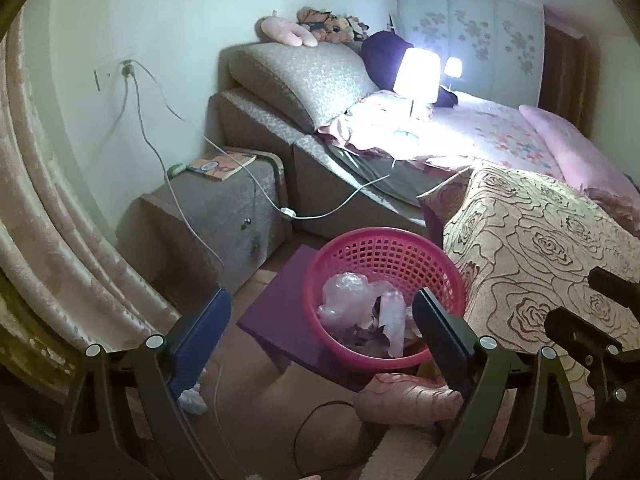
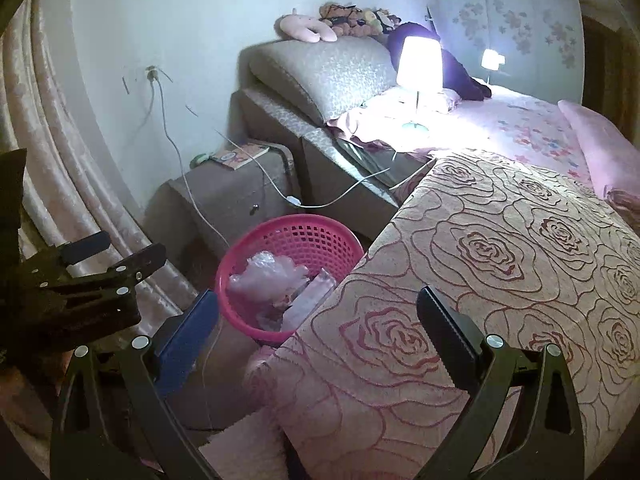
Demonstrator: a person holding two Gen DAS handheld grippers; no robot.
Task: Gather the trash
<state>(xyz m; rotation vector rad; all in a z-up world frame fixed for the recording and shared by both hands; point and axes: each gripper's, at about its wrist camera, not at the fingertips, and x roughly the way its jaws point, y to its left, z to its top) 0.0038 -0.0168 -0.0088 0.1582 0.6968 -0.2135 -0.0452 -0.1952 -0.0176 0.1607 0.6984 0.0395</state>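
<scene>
Bedside pink basket point(image 1: 384, 256) holds crumpled plastic point(image 1: 360, 304).

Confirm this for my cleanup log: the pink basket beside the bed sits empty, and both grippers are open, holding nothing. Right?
Not quite: the pink basket already holds crumpled clear plastic wrap, as the left wrist view shows. The rest stands: left gripper and right gripper are open, holding nothing.

Right gripper point(image 2: 320, 320) jaws spread wide and empty over rose-pattern blanket point(image 2: 500, 260), pink basket point(image 2: 256, 248) of crumpled plastic point(image 2: 268, 276) at 10 o'clock, left gripper point(image 2: 116, 250) at 9.
</scene>
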